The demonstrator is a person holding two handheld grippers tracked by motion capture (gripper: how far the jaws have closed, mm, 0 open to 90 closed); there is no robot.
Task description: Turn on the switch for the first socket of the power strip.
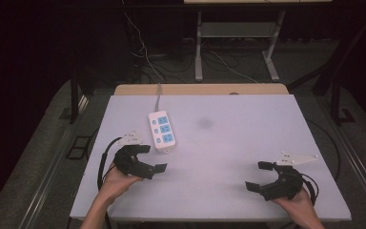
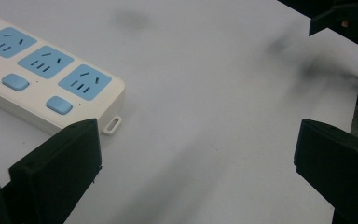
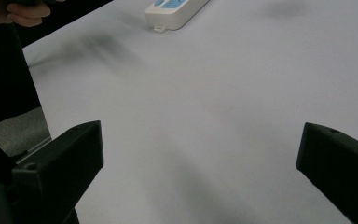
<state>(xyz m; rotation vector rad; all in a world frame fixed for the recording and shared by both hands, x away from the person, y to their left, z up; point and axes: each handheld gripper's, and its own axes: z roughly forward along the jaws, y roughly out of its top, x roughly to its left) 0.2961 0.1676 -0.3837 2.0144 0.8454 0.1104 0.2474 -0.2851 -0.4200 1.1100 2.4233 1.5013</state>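
Lying on the table (image 1: 248, 143), one power strip (image 1: 162, 130); two grippers, left (image 1: 152, 158) and right (image 1: 260, 176), jaws wide, empty.

Dim room, perhaps overhead light, soft shadows

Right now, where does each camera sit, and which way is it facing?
High view: above the person's side, facing forward and down on the table; forearms, left tool, right tool.
Left gripper view: on the left tool, facing the power strip; jaws apart.
Right gripper view: on the right tool, facing across bare table; jaws apart.
All three share the power strip.
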